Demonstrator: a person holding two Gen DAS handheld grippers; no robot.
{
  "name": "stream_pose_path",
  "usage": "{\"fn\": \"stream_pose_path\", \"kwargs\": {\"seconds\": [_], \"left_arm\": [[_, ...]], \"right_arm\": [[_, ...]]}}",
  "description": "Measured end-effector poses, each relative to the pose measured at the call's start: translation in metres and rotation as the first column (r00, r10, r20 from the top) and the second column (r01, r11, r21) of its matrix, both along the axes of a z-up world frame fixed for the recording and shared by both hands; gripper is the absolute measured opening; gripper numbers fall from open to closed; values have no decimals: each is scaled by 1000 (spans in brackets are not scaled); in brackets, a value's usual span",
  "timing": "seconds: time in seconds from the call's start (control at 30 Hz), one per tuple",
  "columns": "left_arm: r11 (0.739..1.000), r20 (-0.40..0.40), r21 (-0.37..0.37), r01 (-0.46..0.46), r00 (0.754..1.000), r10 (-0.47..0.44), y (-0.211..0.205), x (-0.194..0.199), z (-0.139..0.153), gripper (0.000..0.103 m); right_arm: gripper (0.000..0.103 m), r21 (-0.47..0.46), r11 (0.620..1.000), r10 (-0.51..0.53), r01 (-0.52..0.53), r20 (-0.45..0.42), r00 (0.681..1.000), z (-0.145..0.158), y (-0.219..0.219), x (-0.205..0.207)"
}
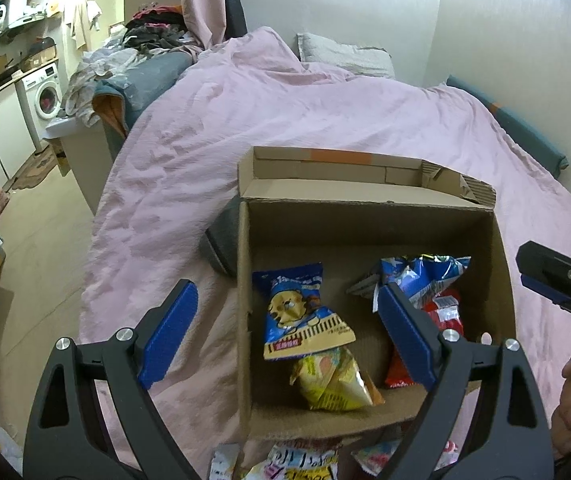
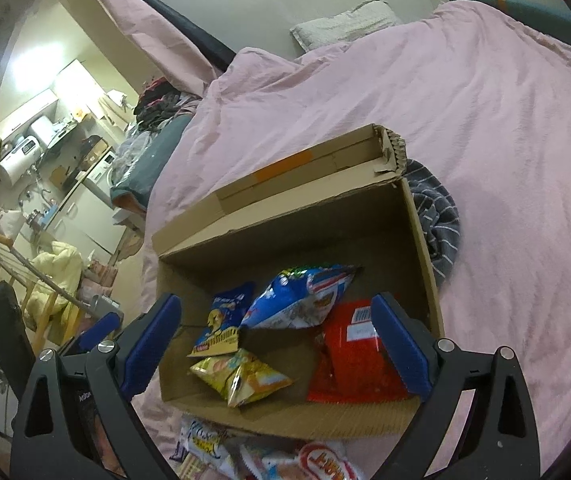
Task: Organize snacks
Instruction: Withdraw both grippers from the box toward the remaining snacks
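An open cardboard box (image 1: pixel 244 280) (image 2: pixel 419 236) lies on the pink bed. It holds a blue bear-print bag (image 1: pixel 297 312) (image 2: pixel 221 328), a yellow bag (image 1: pixel 333 384) (image 2: pixel 241 376), a shiny blue bag (image 1: pixel 421 276) (image 2: pixel 301 300) and a red bag (image 1: pixel 445 316) (image 2: pixel 357 360). More snack packets (image 1: pixel 301 460) (image 2: pixel 265 456) lie loose in front of the box. My left gripper (image 1: pixel 285 288) hovers open over the box's left side, holding nothing. My right gripper (image 2: pixel 275 299) stands open above the box's near edge, also holding nothing.
A pink duvet (image 1: pixel 325 112) covers the bed, with a pillow (image 2: pixel 345 20) at the head. A grey striped cloth (image 2: pixel 437 220) lies against the box's far side. The floor, a washing machine (image 1: pixel 45 96) and a clothes pile (image 1: pixel 153 36) are to the left.
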State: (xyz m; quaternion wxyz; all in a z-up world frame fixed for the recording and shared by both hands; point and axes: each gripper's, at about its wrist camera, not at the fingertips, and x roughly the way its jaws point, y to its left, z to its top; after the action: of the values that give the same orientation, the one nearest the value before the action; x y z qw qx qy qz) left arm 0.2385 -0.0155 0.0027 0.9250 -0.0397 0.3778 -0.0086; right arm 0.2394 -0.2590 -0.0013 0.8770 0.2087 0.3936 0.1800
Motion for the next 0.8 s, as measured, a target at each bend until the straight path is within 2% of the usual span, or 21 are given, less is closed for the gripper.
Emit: {"fn": "stream_pose_path", "kwargs": {"seconds": [0.13, 0.6, 0.8], "left_arm": [[1000, -6, -5, -7, 1000, 7, 4, -11, 2, 90], [998, -103, -66, -15, 995, 8, 11, -56, -9, 90], [998, -138, -63, -11, 990, 2, 14, -74, -16, 90]], "right_arm": [[98, -22, 1000, 12, -12, 7, 1000, 3, 4, -13], [98, 8, 1000, 29, -29, -37, 999, 1, 6, -60], [98, 13, 999, 32, -31, -59, 998, -4, 4, -81]]}}
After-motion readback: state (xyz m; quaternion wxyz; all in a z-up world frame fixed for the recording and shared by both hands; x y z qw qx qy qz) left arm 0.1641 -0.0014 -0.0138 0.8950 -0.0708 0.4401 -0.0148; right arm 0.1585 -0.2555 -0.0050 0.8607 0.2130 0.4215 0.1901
